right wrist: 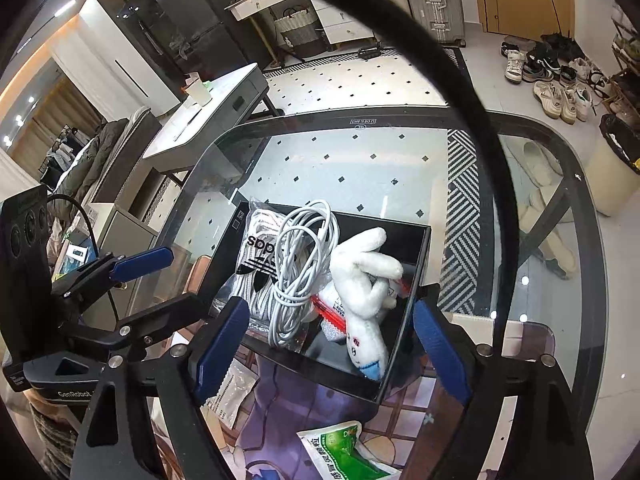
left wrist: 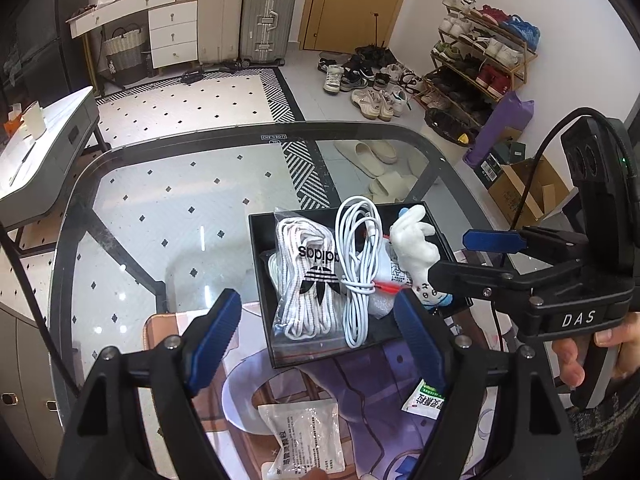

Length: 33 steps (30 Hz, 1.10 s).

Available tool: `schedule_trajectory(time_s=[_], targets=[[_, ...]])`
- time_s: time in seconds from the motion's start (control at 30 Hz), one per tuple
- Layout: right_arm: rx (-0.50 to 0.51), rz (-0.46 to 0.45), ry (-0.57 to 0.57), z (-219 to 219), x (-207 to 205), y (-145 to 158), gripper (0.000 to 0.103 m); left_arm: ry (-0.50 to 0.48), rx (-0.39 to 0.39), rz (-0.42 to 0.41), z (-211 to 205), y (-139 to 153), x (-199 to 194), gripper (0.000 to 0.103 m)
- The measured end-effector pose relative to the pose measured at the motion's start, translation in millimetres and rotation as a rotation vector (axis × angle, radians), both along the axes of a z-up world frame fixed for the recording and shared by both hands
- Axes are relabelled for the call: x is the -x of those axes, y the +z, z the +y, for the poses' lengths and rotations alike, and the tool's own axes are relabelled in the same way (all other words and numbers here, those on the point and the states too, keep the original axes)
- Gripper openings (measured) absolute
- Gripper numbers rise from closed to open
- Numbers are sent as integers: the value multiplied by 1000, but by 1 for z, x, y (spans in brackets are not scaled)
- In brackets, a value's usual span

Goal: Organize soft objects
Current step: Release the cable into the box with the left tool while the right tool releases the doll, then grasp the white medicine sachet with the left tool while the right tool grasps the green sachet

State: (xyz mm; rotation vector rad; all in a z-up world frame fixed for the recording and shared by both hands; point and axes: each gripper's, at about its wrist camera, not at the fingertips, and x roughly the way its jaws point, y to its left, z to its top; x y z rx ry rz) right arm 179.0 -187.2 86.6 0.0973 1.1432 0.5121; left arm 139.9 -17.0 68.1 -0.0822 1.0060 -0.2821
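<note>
Tray (left wrist: 264, 280) crowded — bare glass table (left wrist: 168, 208) beyond.

You could read "adidas" with the trefoil logo, upside down, on the clear bag of white laces (left wrist: 306, 280) in the black tray (left wrist: 264, 280). The right gripper (left wrist: 460, 264), as your left camera saw it, carried "DAS" in pale letters on its body. The left gripper (right wrist: 164, 280), seen from your right camera, bore "GenRobot". The green and white sachet (right wrist: 344, 456) and the white packet (left wrist: 304, 436) both showed Chinese print too small to make out.
</note>
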Motion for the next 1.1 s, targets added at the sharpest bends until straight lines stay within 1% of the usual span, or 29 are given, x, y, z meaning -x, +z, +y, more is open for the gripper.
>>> schedule_trajectory(time_s=[0.03, 0.13, 0.37, 0.43, 0.5, 0.7, 0.87, 1.1], targets=[[3, -1, -1, -2, 2, 2, 88, -1, 0, -4, 0, 0, 2, 103], [12, -3, -6, -6, 10, 2, 91, -3, 9, -11, 0, 1, 8, 103], [31, -7, 4, -18, 28, 3, 92, 1, -3, -3, 3, -5, 22, 103], [37, -5, 11, -22, 33, 2, 96, 4, -6, -2, 4, -7, 26, 103], [39, -6, 15, -25, 39, 2, 102, 7, -7, 3, 5, -9, 30, 103], [63, 1, 23, -32, 59, -8, 102, 18, -21, 17, 8, -18, 40, 103], [81, 6, 30, -33, 67, -13, 102, 24, -39, 14, 9, -23, 50, 103], [102, 25, 46, -33, 76, -23, 102, 32, -57, 38, 11, -37, 58, 103]])
